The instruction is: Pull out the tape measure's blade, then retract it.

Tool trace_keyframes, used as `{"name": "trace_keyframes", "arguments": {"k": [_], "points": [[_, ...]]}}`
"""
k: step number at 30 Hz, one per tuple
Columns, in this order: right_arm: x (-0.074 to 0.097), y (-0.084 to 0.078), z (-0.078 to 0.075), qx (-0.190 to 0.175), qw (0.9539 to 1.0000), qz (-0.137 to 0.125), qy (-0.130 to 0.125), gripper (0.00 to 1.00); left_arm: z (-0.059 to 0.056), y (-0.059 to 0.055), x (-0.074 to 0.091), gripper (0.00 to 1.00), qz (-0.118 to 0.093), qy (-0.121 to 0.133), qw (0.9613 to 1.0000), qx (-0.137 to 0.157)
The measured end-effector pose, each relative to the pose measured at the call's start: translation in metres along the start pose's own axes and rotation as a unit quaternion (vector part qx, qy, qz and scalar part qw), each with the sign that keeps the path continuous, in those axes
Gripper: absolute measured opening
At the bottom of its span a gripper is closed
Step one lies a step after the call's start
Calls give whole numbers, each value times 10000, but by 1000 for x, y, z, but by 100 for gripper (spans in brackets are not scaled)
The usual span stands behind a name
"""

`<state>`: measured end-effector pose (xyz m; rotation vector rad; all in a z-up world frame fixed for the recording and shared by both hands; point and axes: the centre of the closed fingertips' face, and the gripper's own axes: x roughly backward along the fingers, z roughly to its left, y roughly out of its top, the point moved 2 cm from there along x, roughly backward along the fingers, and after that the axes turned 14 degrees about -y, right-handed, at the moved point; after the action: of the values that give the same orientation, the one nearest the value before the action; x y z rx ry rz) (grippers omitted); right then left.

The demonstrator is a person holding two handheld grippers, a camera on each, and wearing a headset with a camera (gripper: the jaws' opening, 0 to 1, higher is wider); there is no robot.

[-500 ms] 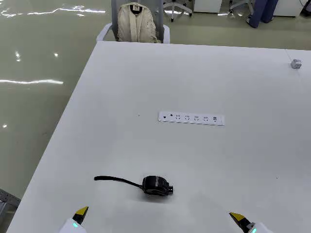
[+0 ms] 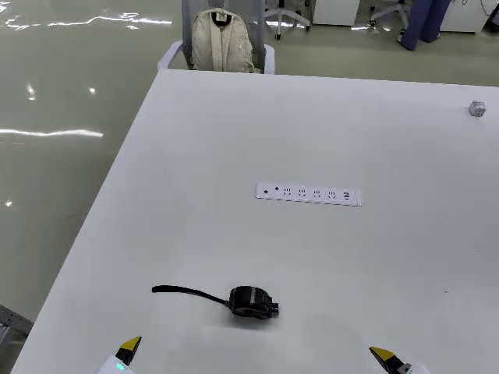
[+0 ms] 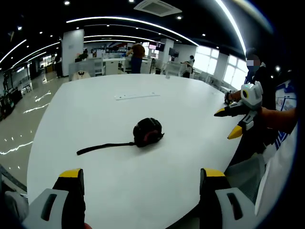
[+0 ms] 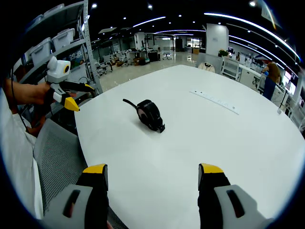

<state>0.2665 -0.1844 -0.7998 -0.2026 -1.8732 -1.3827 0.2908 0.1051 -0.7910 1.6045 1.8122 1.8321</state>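
Observation:
A black tape measure (image 2: pixel 252 302) with a black wrist strap (image 2: pixel 182 291) trailing to its left lies on the white table (image 2: pixel 312 132), near the front edge. Its blade is fully inside the case. In the left gripper view the tape measure (image 3: pixel 147 131) sits ahead of my open left gripper (image 3: pixel 141 180), well apart from it. My right gripper (image 4: pixel 152 177) is open too, with the tape measure (image 4: pixel 150 114) ahead and to the left. In the head view the left gripper's yellow tip (image 2: pixel 129 347) and the right gripper's tip (image 2: pixel 383 358) peek in at the bottom edge.
A white power strip (image 2: pixel 308 194) lies across the middle of the table. A small grey object (image 2: pixel 477 109) sits near the far right edge. A chair with a beige backpack (image 2: pixel 222 40) stands at the far end. The table's left edge drops to a shiny floor.
The head camera has tilted slightly, shifting the picture a little down. The tape measure and both grippers stay where they were.

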Motion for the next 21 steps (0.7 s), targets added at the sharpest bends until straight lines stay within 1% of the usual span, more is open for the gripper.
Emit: {"name": "trace_keyframes", "arguments": {"k": [14, 21], "points": [[0, 1, -3, 15, 10000, -3, -8, 79, -1, 0, -2, 98, 16, -14, 10000, -11], [-3, 2, -3, 33, 10000, -5, 2, 79, -1, 3, -4, 98, 13, -28, 10000, -31]]}}
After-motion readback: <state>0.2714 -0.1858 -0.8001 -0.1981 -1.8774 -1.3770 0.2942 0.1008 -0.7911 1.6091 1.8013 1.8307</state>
